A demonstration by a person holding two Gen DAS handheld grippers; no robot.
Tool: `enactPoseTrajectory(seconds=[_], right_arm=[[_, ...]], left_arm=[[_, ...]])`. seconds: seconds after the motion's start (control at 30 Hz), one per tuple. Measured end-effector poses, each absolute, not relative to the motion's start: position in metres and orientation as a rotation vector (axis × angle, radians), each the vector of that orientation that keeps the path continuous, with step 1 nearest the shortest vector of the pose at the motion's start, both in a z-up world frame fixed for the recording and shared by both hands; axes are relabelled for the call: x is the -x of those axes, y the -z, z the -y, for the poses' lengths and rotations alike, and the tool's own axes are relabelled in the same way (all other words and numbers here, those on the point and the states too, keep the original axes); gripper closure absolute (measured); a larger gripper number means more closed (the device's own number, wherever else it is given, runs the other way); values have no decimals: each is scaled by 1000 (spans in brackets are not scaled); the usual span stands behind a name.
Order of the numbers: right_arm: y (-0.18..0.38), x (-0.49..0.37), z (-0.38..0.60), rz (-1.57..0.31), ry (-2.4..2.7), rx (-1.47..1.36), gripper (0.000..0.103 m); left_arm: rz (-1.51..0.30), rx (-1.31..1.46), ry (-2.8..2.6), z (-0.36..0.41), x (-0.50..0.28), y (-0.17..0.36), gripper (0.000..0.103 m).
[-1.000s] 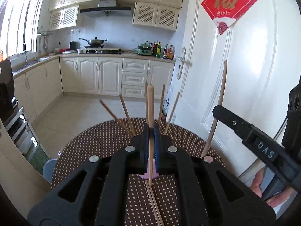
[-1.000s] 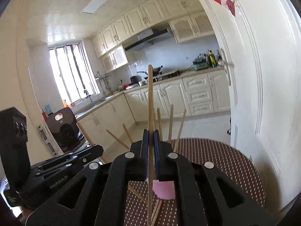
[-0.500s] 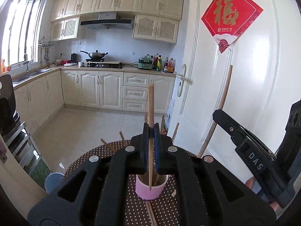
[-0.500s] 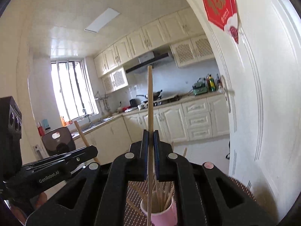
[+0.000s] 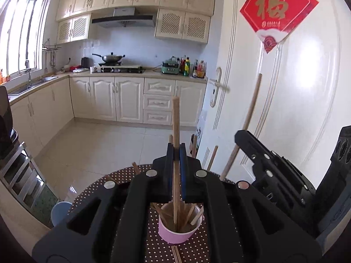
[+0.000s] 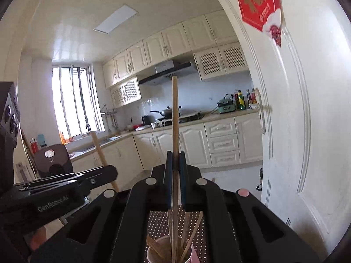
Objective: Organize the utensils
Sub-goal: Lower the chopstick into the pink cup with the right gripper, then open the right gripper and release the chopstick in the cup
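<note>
Chopstick (image 5: 175, 131) upright between jaws

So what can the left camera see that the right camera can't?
Only the left wrist view shows two loose chopsticks lying on the dotted table and the right gripper beside it. Only the right wrist view shows the ceiling light and the left gripper. Both show the pink cup of chopsticks, and each gripper shut on an upright chopstick.

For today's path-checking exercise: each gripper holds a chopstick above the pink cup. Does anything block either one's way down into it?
Nothing visible. The left chopstick already dips into the pink cup; the right chopstick hangs over the cup's open mouth among loosely leaning sticks.
</note>
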State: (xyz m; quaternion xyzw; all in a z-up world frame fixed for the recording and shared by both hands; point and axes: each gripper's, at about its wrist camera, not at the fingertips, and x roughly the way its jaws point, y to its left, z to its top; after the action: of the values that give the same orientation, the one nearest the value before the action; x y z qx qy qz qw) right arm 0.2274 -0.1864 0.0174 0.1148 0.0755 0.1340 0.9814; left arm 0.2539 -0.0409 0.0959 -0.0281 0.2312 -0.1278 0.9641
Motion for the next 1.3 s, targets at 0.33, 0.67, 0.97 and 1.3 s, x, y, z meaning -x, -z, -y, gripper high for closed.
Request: enactPoseTrajectory(seconds=[0.33,0.67,0.97,1.3], right_arm=[[13,-249,179,-234,-255,-211,99],[31,-259,178,-320,-246,-204,99],[32,-256,180,-367,-257,-217,95],[23,-237,193,-371,-225,-228,75]], left_arm=[[-583,65,267,43,-289,-49,97],[-629,67,262,44,-300,-20,97],[-582,18,293,49,-283,-17,96],[-594,-11,272,42,-257,-20,58]])
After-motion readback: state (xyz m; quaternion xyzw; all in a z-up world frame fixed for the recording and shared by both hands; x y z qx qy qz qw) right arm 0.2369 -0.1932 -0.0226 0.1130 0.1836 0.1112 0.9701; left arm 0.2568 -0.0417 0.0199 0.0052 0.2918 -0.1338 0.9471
